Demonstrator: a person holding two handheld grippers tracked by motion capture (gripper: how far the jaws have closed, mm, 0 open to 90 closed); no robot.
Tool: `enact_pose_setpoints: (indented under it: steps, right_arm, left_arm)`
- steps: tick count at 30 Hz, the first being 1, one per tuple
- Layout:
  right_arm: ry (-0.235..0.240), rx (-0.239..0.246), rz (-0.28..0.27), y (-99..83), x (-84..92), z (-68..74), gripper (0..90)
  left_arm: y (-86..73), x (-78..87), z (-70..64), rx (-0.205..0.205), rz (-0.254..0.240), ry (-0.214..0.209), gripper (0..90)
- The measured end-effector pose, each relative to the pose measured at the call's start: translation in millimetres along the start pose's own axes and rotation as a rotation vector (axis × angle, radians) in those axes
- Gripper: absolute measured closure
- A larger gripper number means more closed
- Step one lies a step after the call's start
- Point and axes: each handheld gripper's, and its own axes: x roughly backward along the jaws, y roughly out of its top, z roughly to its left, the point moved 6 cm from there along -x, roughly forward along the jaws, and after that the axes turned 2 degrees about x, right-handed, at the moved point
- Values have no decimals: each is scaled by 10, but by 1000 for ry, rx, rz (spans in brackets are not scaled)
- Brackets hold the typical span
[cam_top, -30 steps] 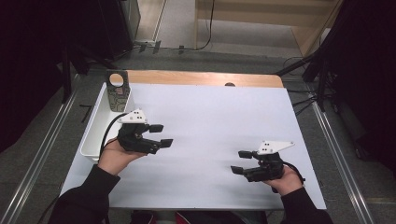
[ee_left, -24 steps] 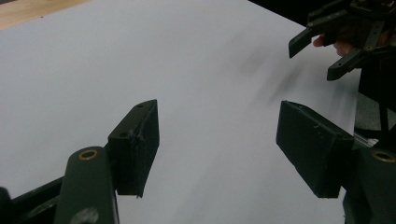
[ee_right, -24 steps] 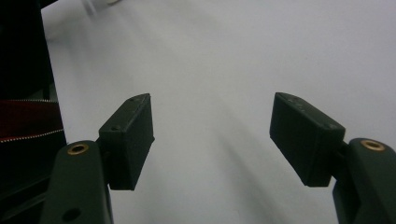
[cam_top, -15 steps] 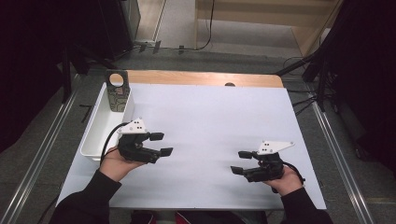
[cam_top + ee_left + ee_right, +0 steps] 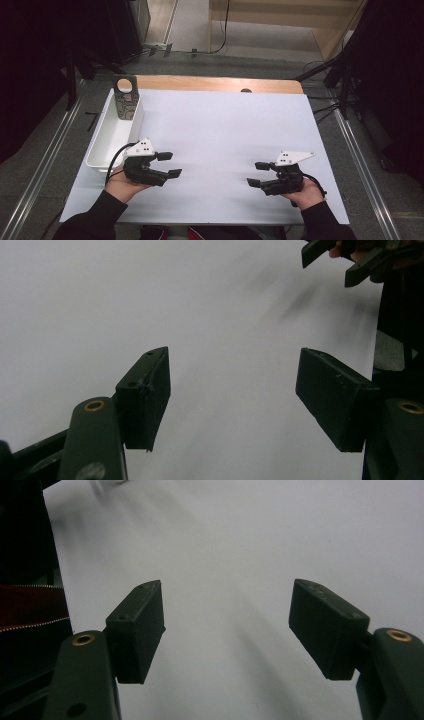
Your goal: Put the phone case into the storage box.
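Tools first: left tool (image 5: 169, 165) sits over the white surface (image 5: 220, 130), jaws spread apart with nothing between them. In the left gripper view you can see bare white sheet through the gap between the two black pads (image 5: 145, 397), so it's not gripping anything. It points toward the middle of the surface, and the hand holding it (image 5: 122, 182) comes in from the near edge, dark sleeve and all.

Right tool (image 5: 259, 174) is the same deal, jaws apart and empty, and the right gripper view shows plain white surface between the pads (image 5: 137, 630). It points back toward the left tool, so the two face each other across an open stretch of sheet, well apart. You can even catch the right tool's jaw tips up in the top corner of the left gripper view.

Using the white tray (image 5: 102, 150) as the landmark: it lies along the left edge of the surface, and the left tool is just beside its near end, on the side toward the middle. A small patterned box (image 5: 125, 97) with a round hole stands upright at the tray's far end. The right tool is way over on the opposite side from the tray, near the front edge.
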Motion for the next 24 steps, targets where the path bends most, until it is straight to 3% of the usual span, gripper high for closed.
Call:
enact_pose_setpoints:
  steps: [24]
  right_arm:
    - [-7,-3,1,-16,16,-32,293]
  left_arm:
    - [-306,81,6,-14,-3,23,298]
